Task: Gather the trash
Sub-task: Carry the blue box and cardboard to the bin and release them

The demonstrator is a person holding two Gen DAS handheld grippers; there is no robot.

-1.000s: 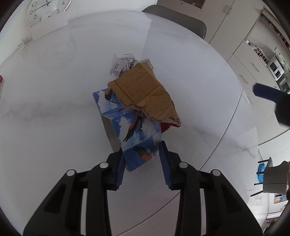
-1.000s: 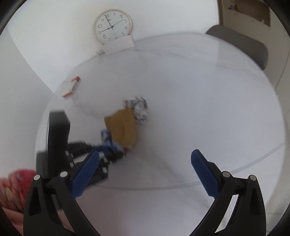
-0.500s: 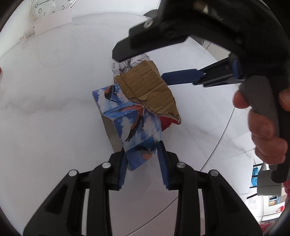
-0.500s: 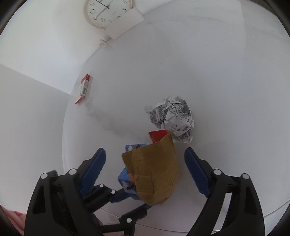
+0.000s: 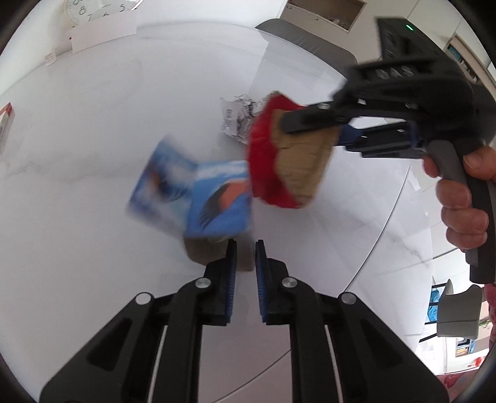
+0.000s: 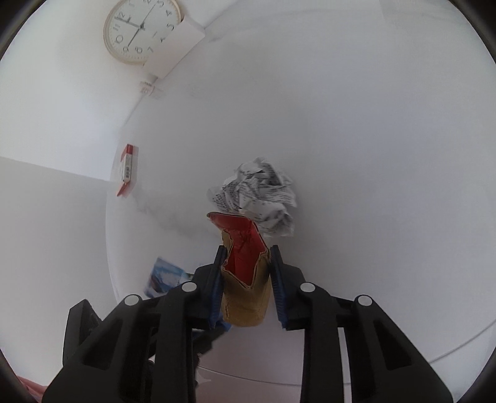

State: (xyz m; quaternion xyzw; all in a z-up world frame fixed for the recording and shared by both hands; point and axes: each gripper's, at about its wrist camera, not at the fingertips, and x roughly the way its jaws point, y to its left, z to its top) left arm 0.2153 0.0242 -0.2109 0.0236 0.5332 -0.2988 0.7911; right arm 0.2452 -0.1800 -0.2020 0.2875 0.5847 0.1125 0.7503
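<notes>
Your cardboard piece (image 6: 245, 297): brown outside, glossy red inside, same red rim in left view (image 5: 263, 155). Box (image 5: 214, 210) at 10 o'clock of your left gripper (image 5: 245, 260): sky blue, white clouds, dark-winged bird with orange-red body. Crumpled paper (image 6: 257, 198) at 12 o'clock of your right gripper (image 6: 246, 279): white, dense black print. Both grippers: black bodies, blue finger pads (image 6: 277, 291). Table (image 6: 372, 155): white, faint grey marbling. Small pack (image 6: 127, 169) at 10 o'clock: red and white. Clock (image 6: 141, 29): cream rim, white face, black numerals.
</notes>
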